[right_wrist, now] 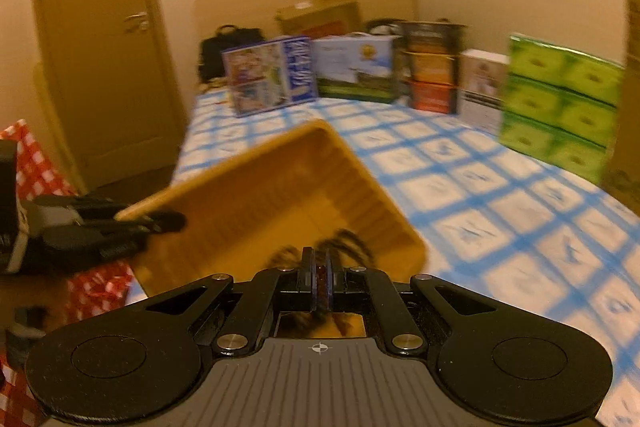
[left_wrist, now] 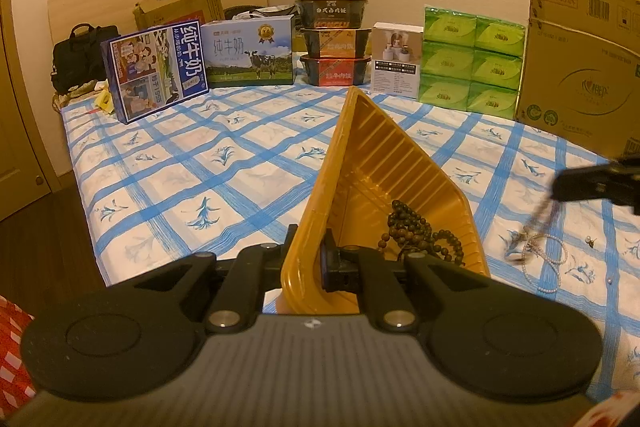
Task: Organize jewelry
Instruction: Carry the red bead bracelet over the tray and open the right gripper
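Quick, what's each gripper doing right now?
Left gripper: shut on the rim of the yellow tray, holding it tilted.
Right gripper: shut on a thin dark strand; what it is cannot be told through the blur.

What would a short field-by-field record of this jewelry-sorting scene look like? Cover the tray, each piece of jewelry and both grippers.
surface: blue-checked cloth
tray: yellow tray, tilted steeply, one rim lifted
in tray: dark wooden beads, bunched at the low end
on cloth: pearl necklace, to the right of the tray
left gripper: shut on the tray's rim
right gripper: shut, apparently on a thin strand that dangles toward the cloth; the view is blurred
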Tool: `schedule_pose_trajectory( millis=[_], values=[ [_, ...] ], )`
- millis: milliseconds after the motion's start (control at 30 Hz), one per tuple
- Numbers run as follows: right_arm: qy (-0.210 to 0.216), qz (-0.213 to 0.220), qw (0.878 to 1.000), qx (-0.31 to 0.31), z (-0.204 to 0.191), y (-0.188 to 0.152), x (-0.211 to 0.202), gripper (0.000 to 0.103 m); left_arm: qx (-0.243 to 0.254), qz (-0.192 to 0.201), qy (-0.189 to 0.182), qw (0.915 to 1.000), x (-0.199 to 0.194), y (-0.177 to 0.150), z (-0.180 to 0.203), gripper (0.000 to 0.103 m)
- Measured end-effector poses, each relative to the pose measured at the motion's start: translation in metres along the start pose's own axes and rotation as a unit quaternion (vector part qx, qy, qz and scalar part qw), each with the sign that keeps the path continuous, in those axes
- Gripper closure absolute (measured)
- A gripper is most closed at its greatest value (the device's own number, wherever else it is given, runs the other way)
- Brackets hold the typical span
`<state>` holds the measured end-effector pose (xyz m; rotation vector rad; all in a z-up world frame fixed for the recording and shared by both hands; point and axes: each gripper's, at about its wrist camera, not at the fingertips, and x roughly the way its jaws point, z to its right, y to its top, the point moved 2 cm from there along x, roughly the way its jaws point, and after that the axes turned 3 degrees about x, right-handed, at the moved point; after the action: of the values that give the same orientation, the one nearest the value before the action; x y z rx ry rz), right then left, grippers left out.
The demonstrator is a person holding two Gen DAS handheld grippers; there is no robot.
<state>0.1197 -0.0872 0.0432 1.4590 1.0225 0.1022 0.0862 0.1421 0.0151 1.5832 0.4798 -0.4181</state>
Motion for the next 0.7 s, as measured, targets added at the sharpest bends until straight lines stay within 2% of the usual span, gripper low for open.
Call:
schedule_pose_trajectory(
  millis=[233,400,533,667,700],
  values=[
    [0.033,-0.013,0.999,-0.022,-0.023,0.011,0.045,0.099,-0.002,0.000,-0.001,1.0000,0.001,0.001,0.000,0.095],
    [0.036,-0.027,0.999,-0.010,-0.019,0.008,0.065,0.098,-0.004,0.001,-0.002,1.0000,0.003,0.003,0.000,0.095],
    [0.035,-0.016,0.999,0.008,-0.012,0.010,0.066,0.098,-0.004,0.001,-0.002,1.0000,0.003,0.003,-0.001,0.095],
    [0.015,-0.005,1.000,0.025,0.003,0.010,0.052,0.091,-0.005,0.002,-0.002,1.0000,0.003,0.003,-0.001,0.095],
    [0.008,-0.003,1.000,0.030,0.009,0.008,0.046,0.085,-0.005,0.002,-0.002,1.0000,0.003,0.003,-0.001,0.095]
  ],
)
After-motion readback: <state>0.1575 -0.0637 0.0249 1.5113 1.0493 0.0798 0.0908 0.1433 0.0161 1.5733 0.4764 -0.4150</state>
